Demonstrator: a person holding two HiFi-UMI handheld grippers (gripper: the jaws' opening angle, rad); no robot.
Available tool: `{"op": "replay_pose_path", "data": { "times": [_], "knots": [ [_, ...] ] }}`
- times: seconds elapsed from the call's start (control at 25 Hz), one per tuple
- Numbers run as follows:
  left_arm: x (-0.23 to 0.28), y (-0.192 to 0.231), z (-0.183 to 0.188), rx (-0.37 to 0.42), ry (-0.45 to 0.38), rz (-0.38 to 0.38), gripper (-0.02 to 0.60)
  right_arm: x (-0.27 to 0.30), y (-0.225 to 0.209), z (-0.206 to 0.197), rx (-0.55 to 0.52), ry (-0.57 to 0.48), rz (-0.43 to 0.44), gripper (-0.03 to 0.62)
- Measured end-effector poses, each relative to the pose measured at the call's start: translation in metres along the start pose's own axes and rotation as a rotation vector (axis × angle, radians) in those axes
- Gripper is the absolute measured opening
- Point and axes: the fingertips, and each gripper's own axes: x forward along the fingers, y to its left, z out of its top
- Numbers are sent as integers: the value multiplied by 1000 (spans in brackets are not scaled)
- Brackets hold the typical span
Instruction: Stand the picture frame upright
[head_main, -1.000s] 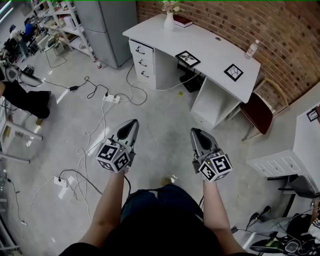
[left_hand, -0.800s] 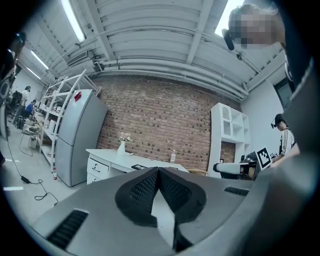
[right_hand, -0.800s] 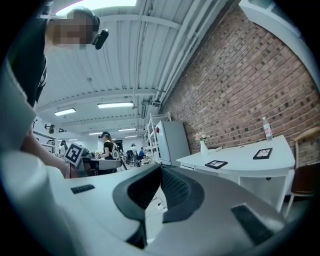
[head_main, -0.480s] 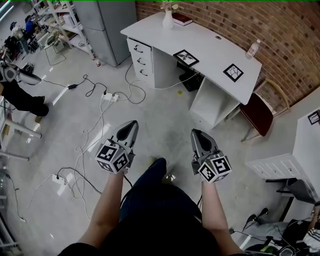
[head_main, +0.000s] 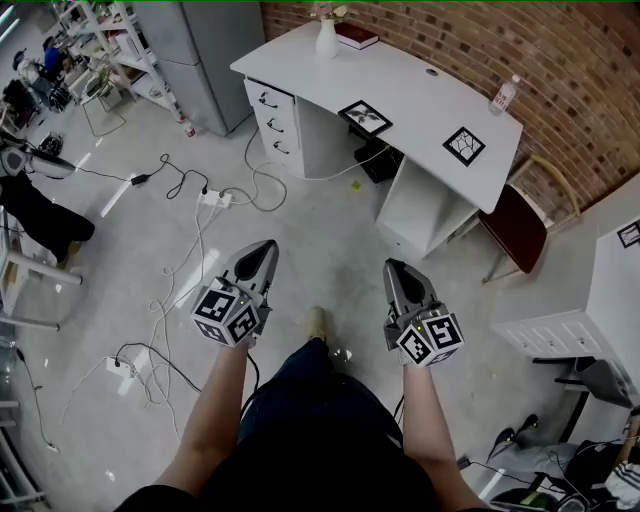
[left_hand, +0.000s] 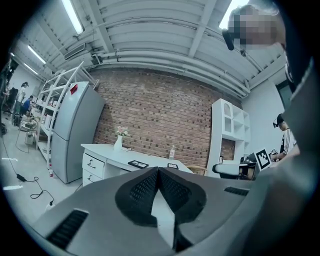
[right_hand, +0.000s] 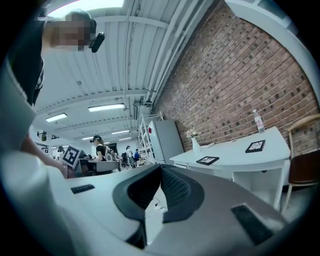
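On the desk (head_main: 400, 85), well ahead, a frame (head_main: 365, 117) and second frame (head_main: 464, 145) lie flat; left tool (head_main: 264, 247) and right tool (head_main: 393, 268), closed and empty, hang over the floor, likely idle for the approach.

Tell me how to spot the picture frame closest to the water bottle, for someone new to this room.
Find the white desk against the brick wall. Two frames lie flat on it: the picture frame you want lies nearest the water bottle, the other frame nearer the vase.

L hand-held gripper (head_main: 258, 262) & R hand-held gripper (head_main: 400, 283) both held out front on bare forearms, side by side, jaws closed, empty.
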Motion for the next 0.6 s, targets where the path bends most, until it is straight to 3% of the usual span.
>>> {"op": "replay_pose_path", "data": {
  "times": [0.6],
  "knots": [
    [120, 44, 19, 3, 18, -72, 0, 86, -70, 16, 12, 37, 6, 5]
  ]
}}
